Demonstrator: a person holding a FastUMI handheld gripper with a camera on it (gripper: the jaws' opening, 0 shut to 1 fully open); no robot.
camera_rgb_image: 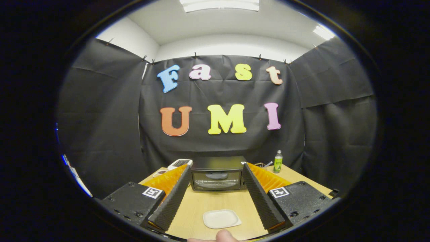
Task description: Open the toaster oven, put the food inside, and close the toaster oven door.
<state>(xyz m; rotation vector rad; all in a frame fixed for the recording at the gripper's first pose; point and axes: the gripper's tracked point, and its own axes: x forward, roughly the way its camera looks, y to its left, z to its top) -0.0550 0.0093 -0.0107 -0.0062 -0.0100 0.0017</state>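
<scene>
gripper view looks along your two fingers over a light wooden table (201,205). your gripper (216,173) is spread wide, and it holds nothing; the ribbed black pads (171,201) stand well apart from each other, with orange sides behind them. between the fingers, near their base, a small white plate (221,218) lies flat on the table, and it touches neither finger. i cannot tell if any food is on the plate, it looks bare from here. just under the plate, at the very near edge, a fingertip (223,236) of a person comes up.

beyond the fingertips, at the far side of the table, the toaster oven (217,174) stands, black, with its glass door closed and facing you. it sits between the two finger ends. to the left of the oven, a white device (179,163) with a dark screen lies behind the left finger. to the right, a small green bottle (277,161) stands upright, near the black cloth wall.
</scene>
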